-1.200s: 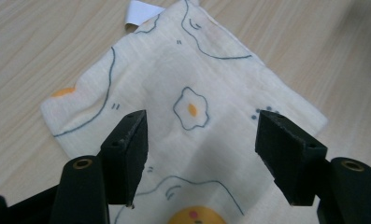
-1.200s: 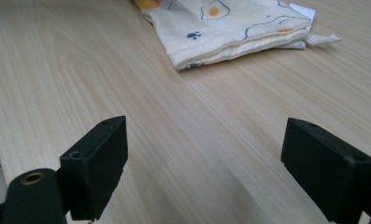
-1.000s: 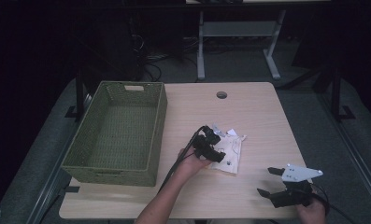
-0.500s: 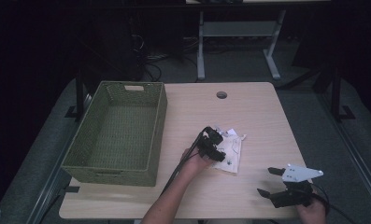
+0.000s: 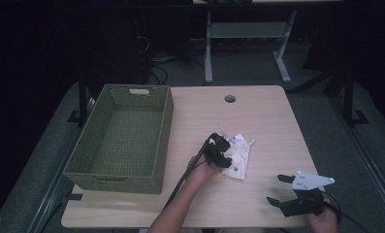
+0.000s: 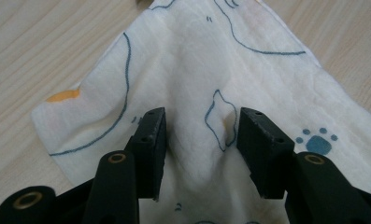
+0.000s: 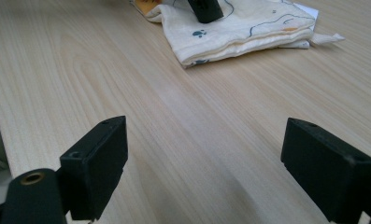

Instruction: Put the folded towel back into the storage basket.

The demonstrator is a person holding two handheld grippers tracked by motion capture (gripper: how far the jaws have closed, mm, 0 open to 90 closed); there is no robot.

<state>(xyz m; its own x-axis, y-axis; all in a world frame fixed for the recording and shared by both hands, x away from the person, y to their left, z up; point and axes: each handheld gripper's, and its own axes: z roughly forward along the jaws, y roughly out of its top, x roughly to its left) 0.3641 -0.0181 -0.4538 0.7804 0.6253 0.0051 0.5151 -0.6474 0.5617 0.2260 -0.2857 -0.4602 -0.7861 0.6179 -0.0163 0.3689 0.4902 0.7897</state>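
While over cloth [image 6: 248, 74] — left gripper [image 6: 199, 140] tilted

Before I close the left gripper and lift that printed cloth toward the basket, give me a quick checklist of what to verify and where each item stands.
1. Left gripper over the printed cloth, jaws straddling a raised fold: ok.
2. Fold actually clamped: not ok, the jaws stand apart with a gap on either side.
3. Right gripper clear of the cloth: ok, open, near the table's front right corner.
4. Woven basket free to receive: ok, its floor looks bare.
5. Path from cloth to basket free of obstacles: ok, bare tabletop.
6. Whether one layer or the whole folded cloth will lift: cannot tell.
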